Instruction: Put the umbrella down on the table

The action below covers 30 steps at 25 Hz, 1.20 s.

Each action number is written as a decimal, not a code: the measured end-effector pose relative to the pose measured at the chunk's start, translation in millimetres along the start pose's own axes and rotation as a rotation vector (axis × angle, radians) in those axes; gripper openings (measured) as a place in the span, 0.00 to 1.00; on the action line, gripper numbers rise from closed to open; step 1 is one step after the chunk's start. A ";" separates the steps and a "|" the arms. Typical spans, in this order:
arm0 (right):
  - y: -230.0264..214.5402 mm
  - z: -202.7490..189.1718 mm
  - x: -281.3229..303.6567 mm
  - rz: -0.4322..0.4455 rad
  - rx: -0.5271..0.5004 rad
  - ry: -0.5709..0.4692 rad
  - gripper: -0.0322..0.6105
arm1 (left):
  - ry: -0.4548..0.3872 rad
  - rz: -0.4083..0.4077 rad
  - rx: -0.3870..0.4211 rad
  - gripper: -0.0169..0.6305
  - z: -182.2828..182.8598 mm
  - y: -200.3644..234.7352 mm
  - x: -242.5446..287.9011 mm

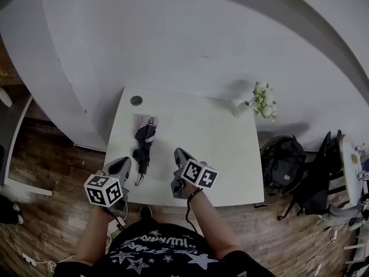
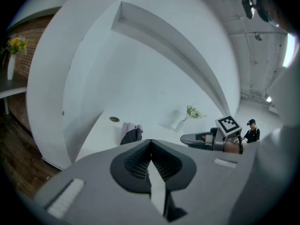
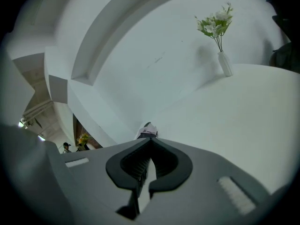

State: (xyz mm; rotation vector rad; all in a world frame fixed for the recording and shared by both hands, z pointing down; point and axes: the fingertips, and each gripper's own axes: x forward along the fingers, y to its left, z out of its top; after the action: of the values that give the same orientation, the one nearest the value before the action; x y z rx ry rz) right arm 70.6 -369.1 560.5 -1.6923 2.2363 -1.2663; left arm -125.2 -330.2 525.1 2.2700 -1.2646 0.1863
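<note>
A folded black and pale pink umbrella (image 1: 144, 143) lies on the white table (image 1: 219, 143), near its left side, with its strap end toward the front edge. Nothing holds it. My left gripper (image 1: 124, 162) hovers over the front left corner, just left of the umbrella's handle end, jaws shut and empty. My right gripper (image 1: 179, 153) is above the table's front middle, to the right of the umbrella, also shut on nothing. The left gripper view has the umbrella (image 2: 131, 133) ahead of the closed jaw tips (image 2: 150, 142). In the right gripper view the umbrella (image 3: 147, 131) peeks over the closed jaws (image 3: 151, 141).
A white vase of white flowers (image 1: 261, 101) stands at the table's back right corner. A round cable port (image 1: 136, 100) sits at the back left. A black backpack (image 1: 282, 163) and a dark chair (image 1: 320, 178) stand on the wooden floor right of the table. A curved white wall rises behind.
</note>
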 end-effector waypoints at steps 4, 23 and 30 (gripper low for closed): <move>-5.6 6.8 -32.9 0.019 -0.042 -0.047 0.07 | 0.000 -0.012 0.024 0.03 -9.8 -27.9 -6.5; -35.6 -9.8 -174.3 0.043 -0.166 -0.083 0.07 | -0.012 -0.027 0.068 0.03 -62.6 -140.4 -52.4; -46.6 -20.8 -220.2 0.058 -0.211 -0.070 0.07 | -0.040 -0.014 0.061 0.03 -82.3 -175.0 -74.3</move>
State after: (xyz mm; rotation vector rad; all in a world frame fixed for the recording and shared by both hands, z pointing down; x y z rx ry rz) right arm 182.9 -178.4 514.4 -1.6925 2.4316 -0.9738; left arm -11.2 -158.7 501.4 2.3446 -1.2789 0.1773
